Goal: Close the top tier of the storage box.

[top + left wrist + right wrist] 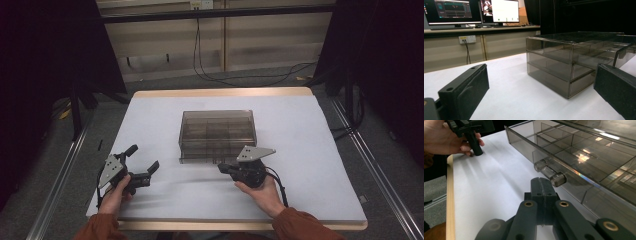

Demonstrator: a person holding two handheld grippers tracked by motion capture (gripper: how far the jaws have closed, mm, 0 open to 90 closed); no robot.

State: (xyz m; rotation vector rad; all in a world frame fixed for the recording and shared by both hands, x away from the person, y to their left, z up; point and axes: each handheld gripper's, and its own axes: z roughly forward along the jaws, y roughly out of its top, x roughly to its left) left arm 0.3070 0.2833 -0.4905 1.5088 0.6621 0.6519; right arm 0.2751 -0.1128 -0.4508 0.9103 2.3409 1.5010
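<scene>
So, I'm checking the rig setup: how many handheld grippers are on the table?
2. The left gripper rests near the table's front-left corner, fingers apart. The right gripper sits in front of the smoky drawer box, fingers shut by the drawer's knob.

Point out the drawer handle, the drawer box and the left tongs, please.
drawer handle (550, 172), right gripper view, on its clear bar.
drawer box (217, 129), high view, on its top panel.
left tongs (142, 157), high view, midway between the open tips.

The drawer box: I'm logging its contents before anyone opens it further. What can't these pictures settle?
- Drawer box, high view: smoky walls and dim light obscure the compartments.
- Same box, left gripper view: its right end is hidden behind a black jaw.
- Drawer handle, right gripper view: the far end of the drawer is cut off.
</scene>
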